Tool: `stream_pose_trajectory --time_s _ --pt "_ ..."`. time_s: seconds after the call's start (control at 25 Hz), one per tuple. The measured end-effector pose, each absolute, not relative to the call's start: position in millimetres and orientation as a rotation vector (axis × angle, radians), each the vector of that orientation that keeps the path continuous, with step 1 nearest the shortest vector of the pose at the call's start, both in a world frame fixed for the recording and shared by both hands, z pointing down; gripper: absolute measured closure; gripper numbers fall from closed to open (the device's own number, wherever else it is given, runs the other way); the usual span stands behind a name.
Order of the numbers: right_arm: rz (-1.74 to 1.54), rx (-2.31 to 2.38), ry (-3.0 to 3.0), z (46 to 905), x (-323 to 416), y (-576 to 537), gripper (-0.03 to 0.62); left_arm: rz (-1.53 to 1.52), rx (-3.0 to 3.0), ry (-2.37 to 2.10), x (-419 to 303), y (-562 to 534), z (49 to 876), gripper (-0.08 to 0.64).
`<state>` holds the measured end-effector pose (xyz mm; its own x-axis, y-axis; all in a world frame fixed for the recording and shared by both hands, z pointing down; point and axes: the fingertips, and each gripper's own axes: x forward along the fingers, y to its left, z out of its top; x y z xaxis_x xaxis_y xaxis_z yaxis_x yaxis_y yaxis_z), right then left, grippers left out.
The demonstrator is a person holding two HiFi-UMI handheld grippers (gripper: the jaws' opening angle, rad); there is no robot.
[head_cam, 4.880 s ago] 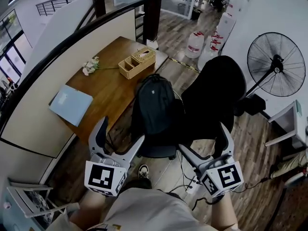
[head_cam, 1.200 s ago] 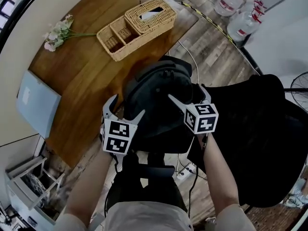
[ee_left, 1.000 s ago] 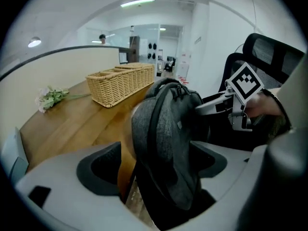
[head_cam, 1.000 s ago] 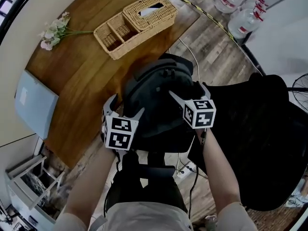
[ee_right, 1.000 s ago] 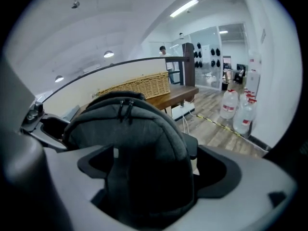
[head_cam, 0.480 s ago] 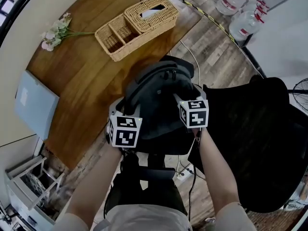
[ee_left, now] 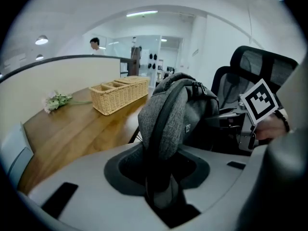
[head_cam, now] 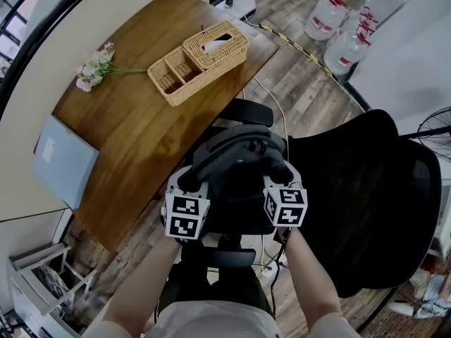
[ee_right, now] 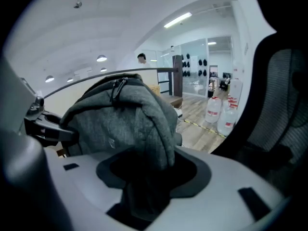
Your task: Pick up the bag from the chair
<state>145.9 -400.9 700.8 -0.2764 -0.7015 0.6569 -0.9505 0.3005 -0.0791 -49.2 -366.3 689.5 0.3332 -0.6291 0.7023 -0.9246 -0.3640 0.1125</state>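
At chair (head_cam: pixel 366 189), bag (head_cam: pixel 236 164) clamped in hand-held grippers (head_cam: pixel 186 183) (head_cam: pixel 282 180)

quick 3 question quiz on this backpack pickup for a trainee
1. True or false: the left tool is empty.
2. What does the right tool grip? A) water jug B) backpack C) blue folder
3. Fill in: left of the wicker basket on the wooden table lie ____.

Key: 1 false; both tools' jaws have just been closing and now pinch the backpack. 2 B. 3 flowers.
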Motion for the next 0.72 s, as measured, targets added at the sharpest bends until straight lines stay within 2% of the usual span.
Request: stream_pose_trajectory --time_s 0.28,0.72 --pt "0.620 1.589 -2.061 595 157 -367 0.394 0.624 2.261 -1.347 -40 -360 592 0.430" --pt "0.355 1.743 -2.214 397 159 -349 0.394 0.448 2.548 -1.380 -40 -360 400 0.430"
